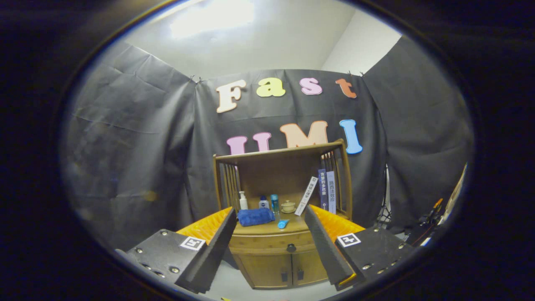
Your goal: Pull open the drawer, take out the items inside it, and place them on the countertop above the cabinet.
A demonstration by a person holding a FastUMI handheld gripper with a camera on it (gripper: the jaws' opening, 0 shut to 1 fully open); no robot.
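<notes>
A small wooden cabinet (276,259) stands ahead against the black cloth wall, framed between my fingers. Its drawer (271,244) sits pushed in flush under the countertop (292,228), with a dark round knob (291,248) at its middle. On the countertop lie a folded blue cloth (255,217) and a small blue tube (283,223). My gripper (271,246) is open, held back from the cabinet with nothing between its fingers. The drawer's contents are hidden.
At the back of the shelf stand a white pump bottle (243,201), two small bottles (269,203) and a lidded tea cup (288,206). Books (327,190) lean at the right. Two lower doors (284,271) are closed. Cables and equipment (430,221) lie to the right.
</notes>
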